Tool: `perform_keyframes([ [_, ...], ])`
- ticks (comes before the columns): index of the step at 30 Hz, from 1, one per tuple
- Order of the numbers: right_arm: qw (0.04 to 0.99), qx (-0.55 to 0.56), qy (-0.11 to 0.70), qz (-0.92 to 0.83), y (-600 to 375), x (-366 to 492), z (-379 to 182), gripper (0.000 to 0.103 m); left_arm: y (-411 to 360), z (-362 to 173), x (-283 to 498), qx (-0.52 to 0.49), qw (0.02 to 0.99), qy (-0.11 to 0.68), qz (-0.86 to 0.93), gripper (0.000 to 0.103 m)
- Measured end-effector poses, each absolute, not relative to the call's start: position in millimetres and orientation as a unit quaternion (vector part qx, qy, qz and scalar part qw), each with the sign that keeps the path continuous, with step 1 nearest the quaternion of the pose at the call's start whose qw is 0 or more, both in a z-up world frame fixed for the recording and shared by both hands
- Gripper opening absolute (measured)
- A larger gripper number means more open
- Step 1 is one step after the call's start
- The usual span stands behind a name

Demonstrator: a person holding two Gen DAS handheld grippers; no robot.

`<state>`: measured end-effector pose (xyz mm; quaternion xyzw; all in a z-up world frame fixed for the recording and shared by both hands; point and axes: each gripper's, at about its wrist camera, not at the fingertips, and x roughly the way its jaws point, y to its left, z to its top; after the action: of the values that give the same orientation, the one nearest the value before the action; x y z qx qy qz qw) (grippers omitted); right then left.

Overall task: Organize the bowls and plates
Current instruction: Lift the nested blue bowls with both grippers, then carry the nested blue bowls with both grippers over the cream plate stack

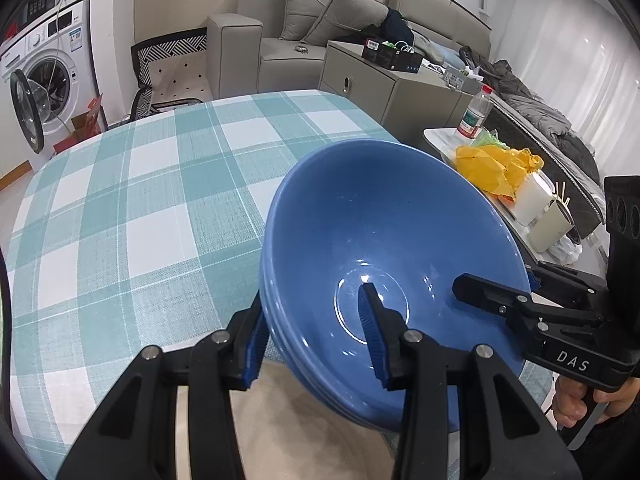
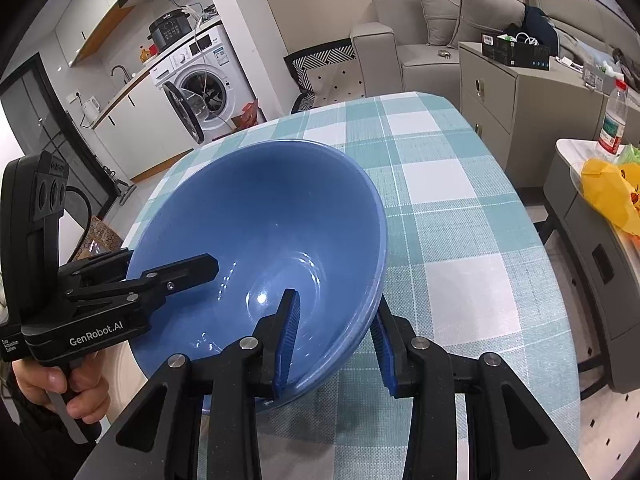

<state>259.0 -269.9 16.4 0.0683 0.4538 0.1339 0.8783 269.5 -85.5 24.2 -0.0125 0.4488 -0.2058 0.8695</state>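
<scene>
Left wrist view: my left hand-held gripper (image 1: pixel 316 336) is clamped on the near-left wall of the blue bowls (image 1: pixel 400 216), one finger outside, one inside near the bottom ring. It looks like a nested stack, going by the layered rims at the edge. The stack is tilted up off the checked desk (image 1: pixel 120 200), over the desk's near edge. My right hand-held gripper (image 1: pixel 492 284) bites the rim on the far right.

Risk: a stacked, glazed wall could slip from the pads, or an inner bowl could slide out if the tilt grows; uneven pulling by the two hands could twist the stack loose.

Right wrist view: right hand-held gripper (image 2: pixel 334 340) is closed on the bowls' (image 2: pixel 260 216) near-right wall, which sits between its fingers. Left hand-held gripper (image 2: pixel 176 272) holds the opposite rim.
</scene>
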Motion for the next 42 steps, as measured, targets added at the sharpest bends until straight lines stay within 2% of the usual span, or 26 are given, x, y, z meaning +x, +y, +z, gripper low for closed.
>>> perform_keyframes([
  [21, 0.899, 0.059, 0.416, 0.122, -281.1, 221.2, 58.8, 0.036, -98.8, 59.8, 241.7, 0.002, 0.884, 0.414, -0.218, 0.041],
  [42, 0.907, 0.035, 0.389, 0.160, -238.0, 190.8, 85.4, 0.036, -60.7, 83.9, 199.6, -0.009, 0.907, 0.381, -0.178, 0.041],
])
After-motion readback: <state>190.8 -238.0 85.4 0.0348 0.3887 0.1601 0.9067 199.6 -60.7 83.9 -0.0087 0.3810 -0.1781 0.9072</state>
